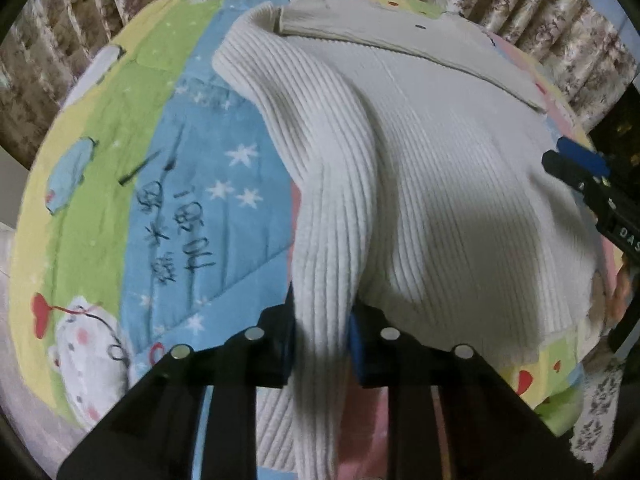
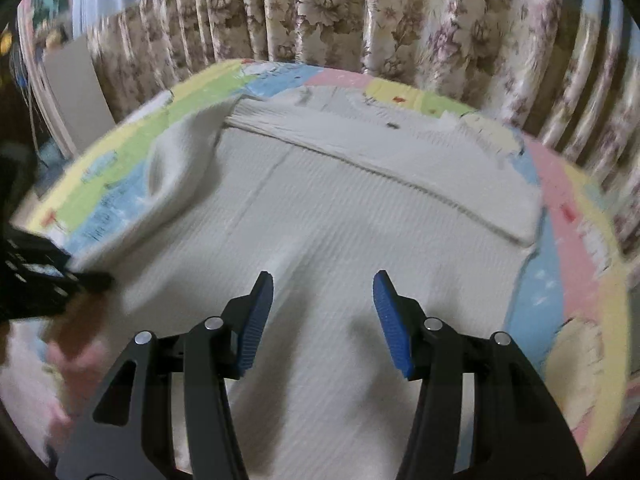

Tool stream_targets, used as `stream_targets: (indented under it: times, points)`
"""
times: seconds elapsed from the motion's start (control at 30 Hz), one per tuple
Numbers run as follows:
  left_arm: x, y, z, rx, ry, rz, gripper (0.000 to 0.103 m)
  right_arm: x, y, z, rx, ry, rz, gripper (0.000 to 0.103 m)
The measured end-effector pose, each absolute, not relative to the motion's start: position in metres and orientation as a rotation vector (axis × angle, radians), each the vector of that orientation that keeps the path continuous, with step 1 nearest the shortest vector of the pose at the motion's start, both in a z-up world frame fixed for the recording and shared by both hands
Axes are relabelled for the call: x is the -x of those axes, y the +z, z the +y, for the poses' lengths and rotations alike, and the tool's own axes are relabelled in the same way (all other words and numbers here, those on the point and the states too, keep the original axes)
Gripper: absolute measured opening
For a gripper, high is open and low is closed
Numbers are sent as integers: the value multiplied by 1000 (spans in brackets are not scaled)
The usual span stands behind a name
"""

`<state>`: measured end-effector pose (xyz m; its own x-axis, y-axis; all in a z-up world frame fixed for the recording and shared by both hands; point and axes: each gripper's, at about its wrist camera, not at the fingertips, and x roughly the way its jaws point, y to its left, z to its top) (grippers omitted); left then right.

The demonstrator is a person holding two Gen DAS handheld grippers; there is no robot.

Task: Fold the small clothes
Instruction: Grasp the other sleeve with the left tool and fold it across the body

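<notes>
A white ribbed knit sweater point(image 1: 440, 168) lies spread on a colourful cartoon-print quilt point(image 1: 120, 168). My left gripper point(image 1: 322, 340) is shut on the sweater's left sleeve point(image 1: 320, 220), which rises off the quilt in a long fold and runs between the blue pads. In the right wrist view the same sweater point(image 2: 340, 208) fills the middle, with one sleeve folded across its far part. My right gripper point(image 2: 323, 320) hovers open above the sweater's body, nothing between its fingers. It also shows at the right edge of the left wrist view point(image 1: 584, 168).
Floral curtains point(image 2: 360, 12) hang close behind the quilt's far edge. A grey panel point(image 2: 76, 88) stands at the far left. The left gripper point(image 2: 44, 280) shows blurred at the left edge of the right wrist view. Bare quilt point(image 2: 576, 232) borders the sweater on the right.
</notes>
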<state>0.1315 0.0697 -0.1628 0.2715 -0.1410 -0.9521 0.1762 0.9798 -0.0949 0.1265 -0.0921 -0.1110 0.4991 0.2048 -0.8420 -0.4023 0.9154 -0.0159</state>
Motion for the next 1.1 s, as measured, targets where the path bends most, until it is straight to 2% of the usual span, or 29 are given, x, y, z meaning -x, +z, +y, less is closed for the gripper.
stream_targets:
  times: [0.37,0.6,0.73,1.1]
  points:
    - [-139,-108,103,6,-171,1190,20,-142,-111,-94,246,360,963,53]
    - [-178,-90,130,367,-189,1091,19,-161,-108,-103,241,326,958,53]
    - [-196,-89,99,499,-281,1058,19,-173,-107,-119,256,283,953,53]
    - [-232,-123,-37,419,-487,1139,19,-181,-113,-195,225,128,999,53]
